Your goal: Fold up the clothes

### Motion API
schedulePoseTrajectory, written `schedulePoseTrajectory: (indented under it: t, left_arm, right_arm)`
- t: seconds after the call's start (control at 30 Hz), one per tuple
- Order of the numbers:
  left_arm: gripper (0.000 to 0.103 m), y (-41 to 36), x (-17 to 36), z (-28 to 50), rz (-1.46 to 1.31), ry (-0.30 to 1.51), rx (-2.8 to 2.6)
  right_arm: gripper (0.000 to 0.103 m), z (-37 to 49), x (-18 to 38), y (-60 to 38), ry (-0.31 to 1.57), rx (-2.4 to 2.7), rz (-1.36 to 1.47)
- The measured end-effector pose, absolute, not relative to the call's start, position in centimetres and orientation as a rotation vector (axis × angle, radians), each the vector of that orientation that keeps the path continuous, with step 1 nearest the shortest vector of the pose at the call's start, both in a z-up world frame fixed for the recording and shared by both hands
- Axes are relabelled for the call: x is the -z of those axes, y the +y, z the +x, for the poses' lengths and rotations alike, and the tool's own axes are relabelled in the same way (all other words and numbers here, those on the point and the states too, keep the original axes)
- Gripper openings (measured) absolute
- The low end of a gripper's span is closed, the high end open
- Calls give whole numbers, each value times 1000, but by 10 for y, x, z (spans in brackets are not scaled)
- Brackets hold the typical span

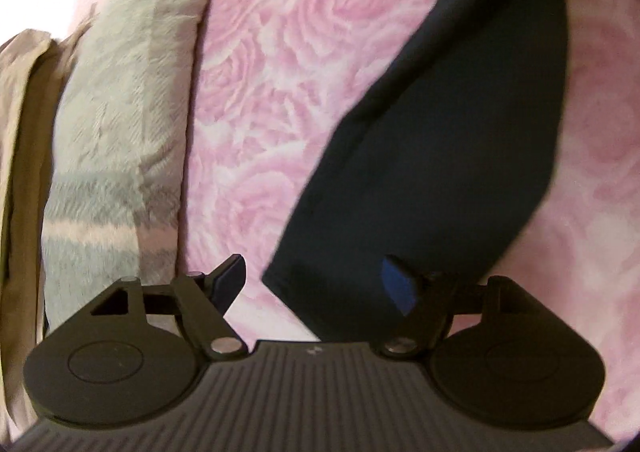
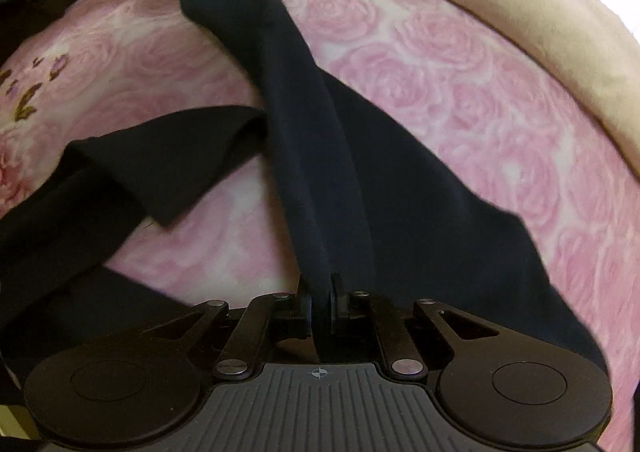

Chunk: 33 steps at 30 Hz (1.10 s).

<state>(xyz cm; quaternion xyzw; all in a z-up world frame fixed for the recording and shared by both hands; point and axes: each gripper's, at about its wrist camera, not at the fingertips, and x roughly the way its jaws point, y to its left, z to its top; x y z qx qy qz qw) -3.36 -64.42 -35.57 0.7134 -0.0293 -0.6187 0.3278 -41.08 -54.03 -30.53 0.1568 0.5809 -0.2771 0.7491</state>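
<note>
We pinch the dark navy garment [image 2: 316, 156] in our right gripper [image 2: 320, 306], a smooth band stretched across the rose-patterned pink bedspread [image 2: 460, 64], while our left gripper [image 1: 314, 284] gapes wide at its hem, beside a fuzzy plaid blanket [image 1: 116, 140].

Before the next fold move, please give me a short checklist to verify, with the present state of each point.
1. Right hand-held gripper grips the dark garment: ok, jaws closed on a pinched ridge of cloth.
2. Left hand-held gripper is ready to grasp: ok, jaws wide open, nothing between them.
3. Garment hem lies within the left gripper's reach: ok, the hem corner lies just ahead, between the fingers.
4. Garment lies flat on the pink rose bedspread: not ok, one part is folded over at the left.
5. Which part of the garment is held (waist or leg): cannot tell.
6. Grey plaid blanket stays clear of the garment: ok, bare bedspread lies between them.
</note>
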Motion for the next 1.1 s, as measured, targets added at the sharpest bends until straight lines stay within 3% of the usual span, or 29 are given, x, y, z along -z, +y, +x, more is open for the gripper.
schedulePoseTrajectory:
  t: [0.27, 0.33, 0.37, 0.4, 0.6, 0.77, 0.9, 1.03, 1.07, 1.1]
  left_arm:
    - [72, -671, 385, -37, 2148, -280, 1772]
    - [47, -675, 385, -38, 2187, -209, 1788]
    - [21, -673, 384, -38, 2203, -174, 1792]
    - [6, -668, 382, -37, 2204, -190, 1772]
    - [5, -624, 316, -13, 1934, -266, 1647]
    - [6, -540, 258, 7, 1763, -304, 1459]
    - [12, -464, 285, 6, 1843, -167, 1394]
    - [18, -413, 337, 3, 1938, 88, 1309]
    - [20, -406, 339, 0, 1915, 144, 1296]
    - [22, -398, 341, -3, 1892, 199, 1283]
  right_arm:
    - [7, -411, 312, -538, 1261, 639, 382]
    - [7, -412, 312, -538, 1256, 647, 389]
    - [7, -412, 311, -538, 1253, 652, 391]
    - [7, -412, 311, -538, 1251, 656, 393]
    - [7, -413, 288, -549, 1214, 688, 363]
    - [7, -410, 251, -560, 1123, 753, 286]
    - [7, -393, 256, -544, 1122, 690, 264]
    - [9, -376, 293, -513, 1245, 640, 206]
    - [29, -375, 296, -505, 1253, 639, 196]
    - [58, -377, 292, -499, 1230, 646, 213]
